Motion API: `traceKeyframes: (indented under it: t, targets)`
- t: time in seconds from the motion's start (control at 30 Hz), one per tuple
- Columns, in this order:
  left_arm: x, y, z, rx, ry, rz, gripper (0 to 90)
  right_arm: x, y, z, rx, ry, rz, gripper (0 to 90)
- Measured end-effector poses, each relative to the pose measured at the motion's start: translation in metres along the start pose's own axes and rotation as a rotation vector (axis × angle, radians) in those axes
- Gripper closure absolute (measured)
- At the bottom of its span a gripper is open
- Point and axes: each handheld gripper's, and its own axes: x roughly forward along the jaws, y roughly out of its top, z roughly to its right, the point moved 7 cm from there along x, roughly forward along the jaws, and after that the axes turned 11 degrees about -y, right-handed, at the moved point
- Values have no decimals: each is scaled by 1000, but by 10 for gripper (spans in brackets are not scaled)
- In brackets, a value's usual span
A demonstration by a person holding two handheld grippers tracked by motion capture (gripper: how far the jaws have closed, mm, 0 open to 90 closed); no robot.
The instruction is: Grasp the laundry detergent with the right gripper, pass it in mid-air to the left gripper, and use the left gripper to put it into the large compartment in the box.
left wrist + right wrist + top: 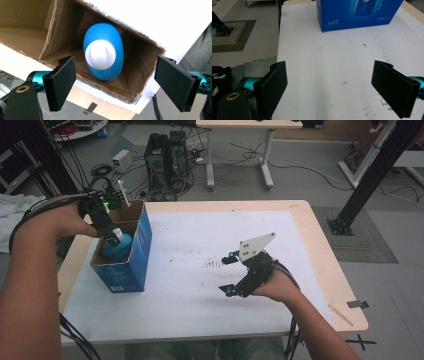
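Note:
A blue bottle [103, 51] with a white cap [100, 54] stands upright inside an open blue cardboard box [140, 247] at the table's left. My left gripper [111, 236] hangs just above the box's open top, over the bottle [117, 247]. In the left gripper view its jaws stand wide apart, one on each side of the bottle and clear of it, and the gripper [116, 82] is open. My right gripper [227, 272] rests low over the white sheet at centre right, open with nothing between its jaws [329, 87]. It faces the box [359, 13].
A white sheet [200, 285] covers most of the wooden table [325, 270]. Small dark marks dot the sheet near its middle. A thin stick [341, 315] lies near the front right corner. Computer towers and cables stand on the floor beyond the table.

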Motion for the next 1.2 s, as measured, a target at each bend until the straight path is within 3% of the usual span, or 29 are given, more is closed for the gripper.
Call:
traceKeyframes:
  t: [0.03, 0.1, 0.2, 0.23, 0.27, 0.3, 0.43, 0.67, 0.7, 0.9, 1.2]
  targets:
    - [-3, -1, -1, 19, 7, -24, 165, 0, 0, 0, 3, 3, -3, 127]
    - [-6, 1, 1, 16, 16, -7, 160, -1, 1, 0, 10, 4, -8, 127]
    - [-11, 4, 5, 49, 17, -15, 160, -2, 2, 2, -3, 0, -16, 127]
    - [-10, 7, 8, 38, 18, 7, 160, -4, 2, 3, -5, -5, -22, 127]
    - [-14, 7, 9, 70, 21, -23, 160, -6, 3, 4, 0, -7, -31, 127]
    - [-12, 10, 12, 57, 17, 5, 159, -8, 3, 5, -3, -3, -37, 127]
    - [-18, 18, 19, 122, 23, -27, 160, -18, 6, 14, -11, -20, -67, 127]
    - [-19, 37, 33, 169, 21, -35, 159, -34, 4, 31, -26, -50, -149, 127]
    - [-19, 40, 34, 180, 22, -38, 160, -36, 5, 31, -11, -49, -163, 127]
    - [-21, 56, 44, 222, 8, -50, 159, -49, 6, 42, -23, -44, -238, 127]
    - [-2, 81, 58, 269, -25, -103, 160, -58, 4, 66, -59, -46, -394, 127]
